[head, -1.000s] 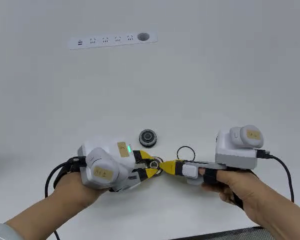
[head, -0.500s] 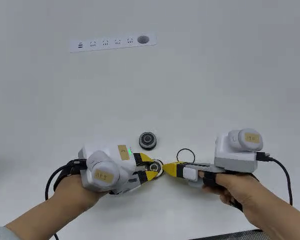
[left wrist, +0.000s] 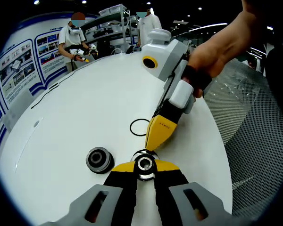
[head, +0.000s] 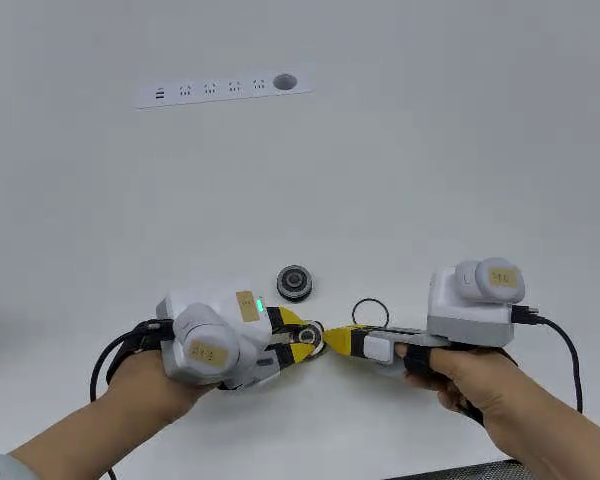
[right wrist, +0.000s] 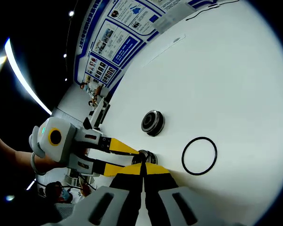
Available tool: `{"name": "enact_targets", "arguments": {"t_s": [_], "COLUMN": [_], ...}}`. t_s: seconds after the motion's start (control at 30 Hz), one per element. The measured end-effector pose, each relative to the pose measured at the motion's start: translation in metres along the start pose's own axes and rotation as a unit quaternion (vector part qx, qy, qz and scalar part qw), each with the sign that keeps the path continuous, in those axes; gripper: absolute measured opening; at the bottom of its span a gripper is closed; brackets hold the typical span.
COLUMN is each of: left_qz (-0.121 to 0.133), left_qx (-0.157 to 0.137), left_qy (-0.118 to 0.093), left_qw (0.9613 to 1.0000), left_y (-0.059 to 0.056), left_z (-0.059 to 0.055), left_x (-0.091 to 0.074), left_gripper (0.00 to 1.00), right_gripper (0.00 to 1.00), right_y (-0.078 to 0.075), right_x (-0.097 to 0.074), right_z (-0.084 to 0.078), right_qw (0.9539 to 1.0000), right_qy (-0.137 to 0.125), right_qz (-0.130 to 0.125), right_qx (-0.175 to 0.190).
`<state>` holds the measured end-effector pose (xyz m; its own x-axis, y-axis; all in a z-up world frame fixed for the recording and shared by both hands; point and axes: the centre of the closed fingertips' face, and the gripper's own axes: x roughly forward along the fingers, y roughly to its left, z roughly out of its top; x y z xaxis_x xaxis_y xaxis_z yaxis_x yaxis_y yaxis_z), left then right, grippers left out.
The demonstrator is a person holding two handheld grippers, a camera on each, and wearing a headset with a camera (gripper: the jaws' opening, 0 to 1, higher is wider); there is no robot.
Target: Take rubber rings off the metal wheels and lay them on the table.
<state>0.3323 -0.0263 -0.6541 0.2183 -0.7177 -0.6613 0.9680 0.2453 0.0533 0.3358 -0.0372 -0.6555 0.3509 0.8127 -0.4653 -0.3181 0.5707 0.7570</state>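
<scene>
Head view, lower centre of the frame: the two hand-held grippers meet tip to tip over the white table (head: pixel 430 180). The left gripper (right wrist: pixel 133 158) has its yellow-and-black jaws clamped on a small round metal wheel (left wrist: pixel 145 165). The right gripper (left wrist: pixel 151 148) has its jaws pressed together, their point touching the rim of that wheel. Whether they pinch the rubber on the rim is too small to tell.

A loose black rubber ring (head: pixel 371 311) lies flat on the table, just right of centre and just above the right gripper's jaws. A second metal wheel (head: pixel 294 282) lies above the grippers in the frame, apart from both.

Step in hand, as judged: stripping the ring from the clamped wheel, with one ring already laid down and the second wheel awaiting its turn.

The next move calls for a firm hold by the left gripper. The right gripper must catch the rubber edge, draw it off the rim and set it beside the loose ring.
</scene>
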Motion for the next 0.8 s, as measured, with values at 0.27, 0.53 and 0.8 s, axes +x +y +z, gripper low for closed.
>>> {"name": "enact_targets", "arguments": {"t_s": [0.27,0.53,0.8], "left_qz": [0.0,0.0,-0.001], "left_qx": [0.0,0.001,0.001], "left_qy": [0.001,0.001,0.0], "left_qw": [1.0,1.0,1.0], "left_y": [0.0,0.0,0.0], "left_z": [0.0,0.0,0.0], "left_x": [0.0,0.0,0.0], "left_gripper": [0.14,0.14,0.14], "right_gripper": [0.02,0.02,0.02], "right_y": [0.003,0.007,0.016], "right_x": [0.001,0.0,0.003], "right_z": [0.0,0.001,0.003], "right_qw": [1.0,1.0,0.9997], "right_qy": [0.001,0.001,-0.005], "right_qz": [0.003,0.005,0.023], "right_qx": [0.001,0.003,0.009]}}
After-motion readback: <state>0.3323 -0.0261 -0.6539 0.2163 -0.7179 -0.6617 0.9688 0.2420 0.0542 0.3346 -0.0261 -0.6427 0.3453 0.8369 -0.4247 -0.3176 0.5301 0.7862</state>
